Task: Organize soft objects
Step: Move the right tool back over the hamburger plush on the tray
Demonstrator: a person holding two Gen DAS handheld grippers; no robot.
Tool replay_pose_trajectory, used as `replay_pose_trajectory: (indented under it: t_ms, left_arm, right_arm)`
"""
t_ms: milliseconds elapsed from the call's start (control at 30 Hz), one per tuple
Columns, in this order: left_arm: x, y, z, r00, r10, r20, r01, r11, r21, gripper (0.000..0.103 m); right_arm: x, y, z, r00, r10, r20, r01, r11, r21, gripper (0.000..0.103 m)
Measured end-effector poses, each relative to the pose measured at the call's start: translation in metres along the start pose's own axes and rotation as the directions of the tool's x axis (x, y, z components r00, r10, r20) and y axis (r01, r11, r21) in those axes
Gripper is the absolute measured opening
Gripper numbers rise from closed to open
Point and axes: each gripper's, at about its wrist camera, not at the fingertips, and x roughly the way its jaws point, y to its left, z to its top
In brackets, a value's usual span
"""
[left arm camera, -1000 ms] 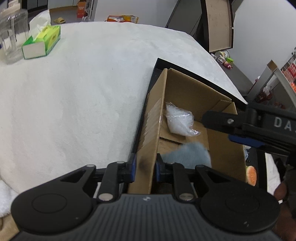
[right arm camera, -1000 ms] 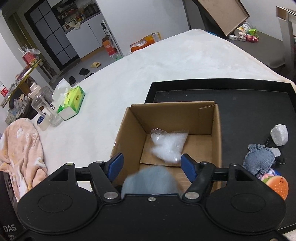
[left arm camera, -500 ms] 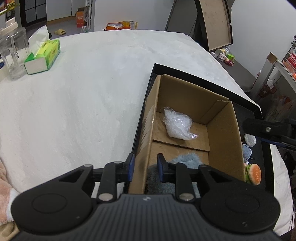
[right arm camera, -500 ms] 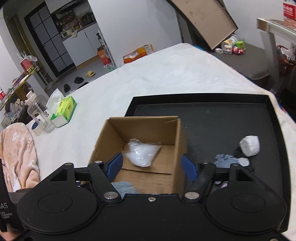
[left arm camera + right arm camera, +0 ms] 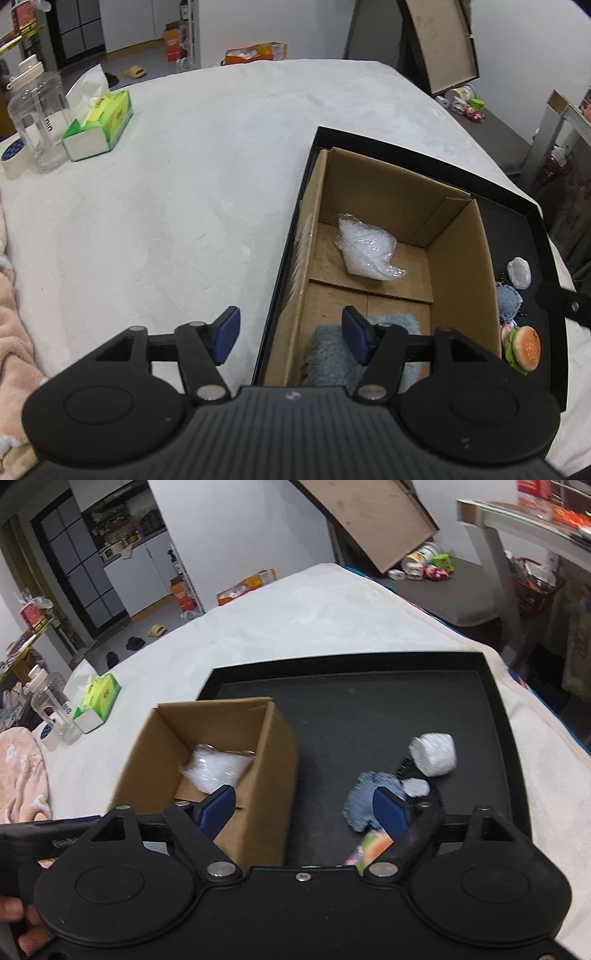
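A cardboard box stands on the left part of a black tray. Inside lie a clear plastic bag and a fluffy blue thing. My left gripper straddles the box's left wall; its jaws are opening and the pads stand off the wall. My right gripper hovers over the box's right wall and the tray, jaws opening with nothing held. Ahead of it lie a blue cloth piece, a white ball and a burger plush.
On the white table cover at the far left are a green tissue box, a clear jar and a tape roll. A pink towel lies at the near left edge. Room clutter lies beyond the table.
The left jaws, pinched on the box's wall, have spread apart. The fluffy blue thing dropped from the right gripper into the box. The right gripper slid right towards the tray's loose items.
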Motion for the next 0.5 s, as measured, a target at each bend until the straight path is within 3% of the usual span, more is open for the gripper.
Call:
replay_pose_trajectory:
  t_ms: [500]
  left_arm:
    - [0.000,-0.020,0.004,0.995,0.098,-0.008,-0.097,0.994,0.053,0.071]
  right_arm:
    - [0.015,-0.051,-0.023,0.999,-0.043,0.003,0.042,0.994,0.101,0.092]
